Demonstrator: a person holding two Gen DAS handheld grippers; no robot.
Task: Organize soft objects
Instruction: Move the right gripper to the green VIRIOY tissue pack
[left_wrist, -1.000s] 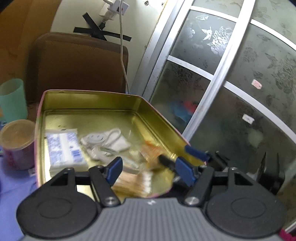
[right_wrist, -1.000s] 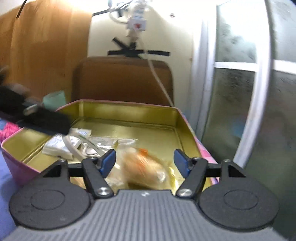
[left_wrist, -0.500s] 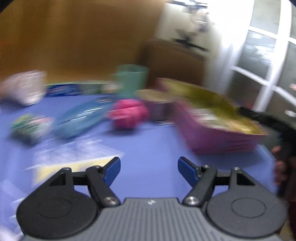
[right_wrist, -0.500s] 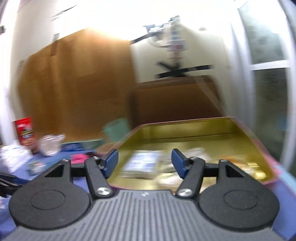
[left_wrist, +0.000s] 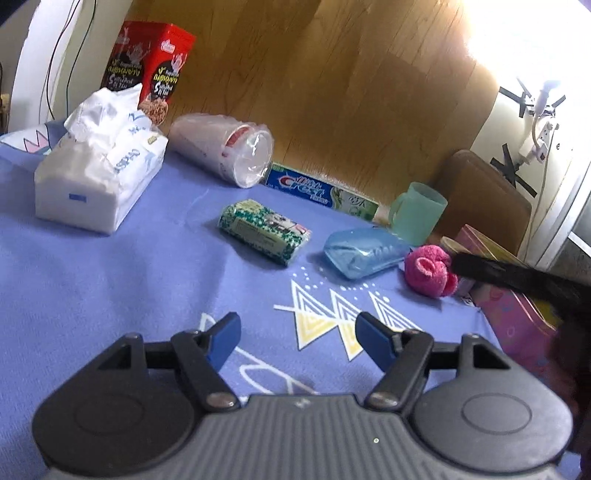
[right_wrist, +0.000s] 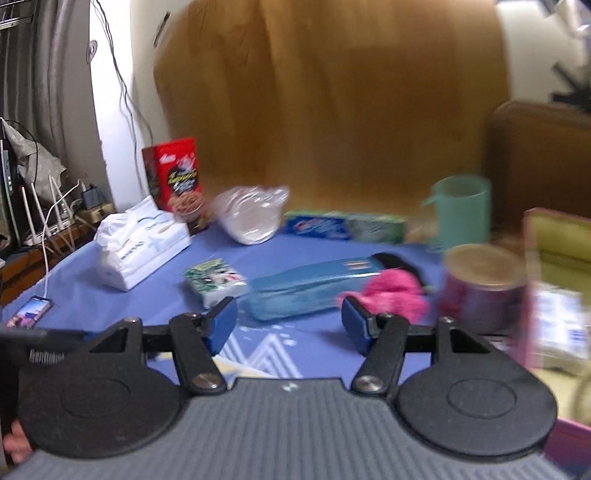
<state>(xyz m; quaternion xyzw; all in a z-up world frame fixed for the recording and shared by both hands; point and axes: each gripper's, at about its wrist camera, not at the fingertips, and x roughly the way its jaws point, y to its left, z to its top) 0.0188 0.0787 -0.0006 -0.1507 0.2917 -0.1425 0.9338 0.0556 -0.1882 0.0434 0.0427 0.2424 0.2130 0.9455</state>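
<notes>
On the blue cloth lie a pink rolled towel (left_wrist: 428, 271), a blue soft pouch (left_wrist: 364, 251), a green patterned tissue pack (left_wrist: 264, 230) and a large white tissue pack (left_wrist: 99, 173). They also show in the right wrist view: towel (right_wrist: 388, 293), pouch (right_wrist: 306, 290), green pack (right_wrist: 214, 280), white pack (right_wrist: 138, 242). My left gripper (left_wrist: 297, 338) is open and empty above the cloth, short of them. My right gripper (right_wrist: 288, 325) is open and empty, just in front of the pouch and towel. The pink tin (left_wrist: 517, 317) stands at the right.
A red snack box (left_wrist: 151, 85), a bagged stack of cups (left_wrist: 225, 147), a toothpaste box (left_wrist: 321, 192) and a teal mug (left_wrist: 417, 214) line the back. A round can (right_wrist: 484, 291) stands beside the tin. A phone (right_wrist: 29, 312) lies at the left edge.
Both grippers have swung left, away from the tin's inside, and now face the objects on the cloth. Both remain open and empty.
</notes>
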